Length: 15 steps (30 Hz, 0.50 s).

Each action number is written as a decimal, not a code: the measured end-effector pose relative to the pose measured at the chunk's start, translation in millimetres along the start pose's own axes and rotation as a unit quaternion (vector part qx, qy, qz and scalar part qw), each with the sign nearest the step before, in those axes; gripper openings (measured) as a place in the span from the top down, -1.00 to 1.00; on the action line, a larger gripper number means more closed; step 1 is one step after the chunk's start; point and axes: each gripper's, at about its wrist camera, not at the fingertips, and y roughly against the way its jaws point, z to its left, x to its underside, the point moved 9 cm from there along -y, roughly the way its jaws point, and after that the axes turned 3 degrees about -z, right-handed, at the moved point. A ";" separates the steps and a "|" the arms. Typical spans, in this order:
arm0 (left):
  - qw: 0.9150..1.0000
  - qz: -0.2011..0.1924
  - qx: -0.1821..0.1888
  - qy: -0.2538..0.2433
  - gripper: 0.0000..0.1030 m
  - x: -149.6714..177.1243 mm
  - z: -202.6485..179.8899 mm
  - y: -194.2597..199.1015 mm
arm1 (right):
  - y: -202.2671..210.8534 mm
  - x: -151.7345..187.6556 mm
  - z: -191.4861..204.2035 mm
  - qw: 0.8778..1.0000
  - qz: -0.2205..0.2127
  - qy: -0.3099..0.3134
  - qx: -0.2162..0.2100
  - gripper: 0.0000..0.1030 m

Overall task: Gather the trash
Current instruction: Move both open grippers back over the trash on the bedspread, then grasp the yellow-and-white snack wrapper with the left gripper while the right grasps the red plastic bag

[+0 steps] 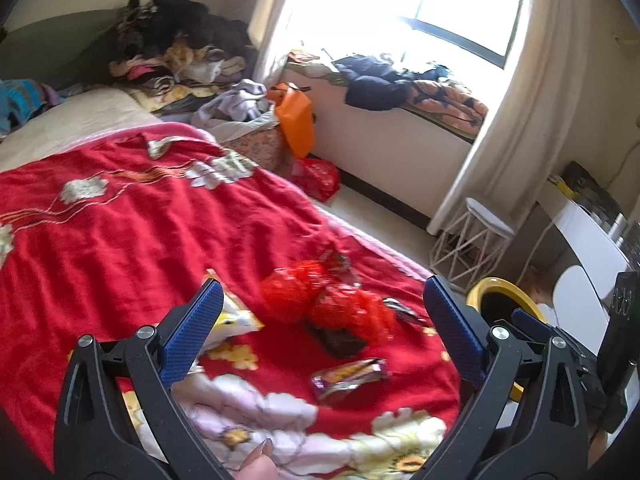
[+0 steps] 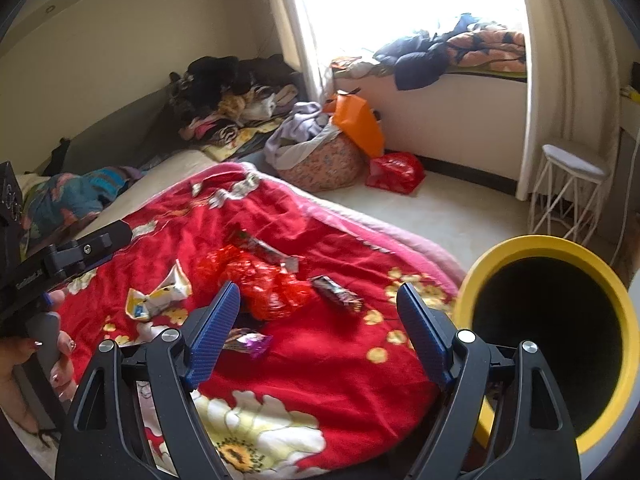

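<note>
Both tools, left (image 1: 320, 308) and right (image 2: 318, 308), hang wide and empty; best approach: straddle one wrapper (image 2: 337, 295), pinch, then carry it to the yellow bin (image 2: 624, 320).

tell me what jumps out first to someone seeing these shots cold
The bright red floral blanket spread over the bed fills both views. On it lies a cluster of litter: crumpled red plastic, dark snack wrappers and a white and yellow wrapper. At the bed's right edge stands a yellow-rimmed bin with a black inside.
</note>
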 end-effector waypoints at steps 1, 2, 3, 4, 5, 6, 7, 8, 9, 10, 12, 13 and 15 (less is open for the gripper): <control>1.000 0.000 -0.006 0.003 -0.79 0.1 7.3 0.2 | -4.9 0.6 4.3 1.000 0.005 0.004 -0.004 -0.52; 1.000 0.001 -0.010 0.005 -0.79 0.5 11.9 0.3 | -8.9 1.2 7.9 1.000 0.008 0.007 -0.008 -0.52; 1.000 0.002 -0.015 0.009 -0.79 1.2 18.1 0.3 | -12.7 1.4 11.0 1.000 0.012 0.010 -0.012 -0.52; 1.000 0.003 -0.019 0.012 -0.79 1.9 23.6 0.2 | -18.4 2.4 15.3 1.000 0.017 0.013 -0.015 -0.52; 1.000 0.004 -0.024 0.016 -0.79 2.9 28.5 -0.1 | -22.6 4.2 19.0 0.999 0.021 0.016 -0.019 -0.52; 0.999 0.005 -0.029 0.019 -0.79 3.9 34.0 0.0 | -25.9 6.3 22.2 0.999 0.024 0.019 -0.021 -0.51; 0.999 0.005 -0.033 0.022 -0.79 5.0 39.0 0.2 | -31.5 8.5 26.2 0.999 0.031 0.023 -0.023 -0.51; 0.999 0.007 -0.037 0.024 -0.79 5.8 43.8 0.0 | -36.4 11.2 29.5 0.999 0.035 0.027 -0.026 -0.51; 0.999 0.009 -0.042 0.027 -0.79 7.1 48.9 -0.5 | -40.1 13.0 31.2 0.998 0.039 0.029 -0.028 -0.51; 0.998 0.011 -0.046 0.030 -0.79 8.7 52.8 -1.0 | -42.9 14.6 33.5 0.998 0.042 0.032 -0.028 -0.49; 0.998 0.015 -0.055 0.034 -0.79 12.6 62.3 -2.9 | -52.8 19.1 38.0 0.997 0.055 0.036 -0.031 -0.43; 0.997 0.018 -0.059 0.036 -0.79 15.1 66.7 -3.9 | -57.8 20.8 39.9 0.997 0.060 0.037 -0.033 -0.40; 0.996 0.025 -0.068 0.043 -0.79 20.7 75.3 -7.4 | -64.5 23.3 41.7 0.996 0.067 0.039 -0.033 -0.36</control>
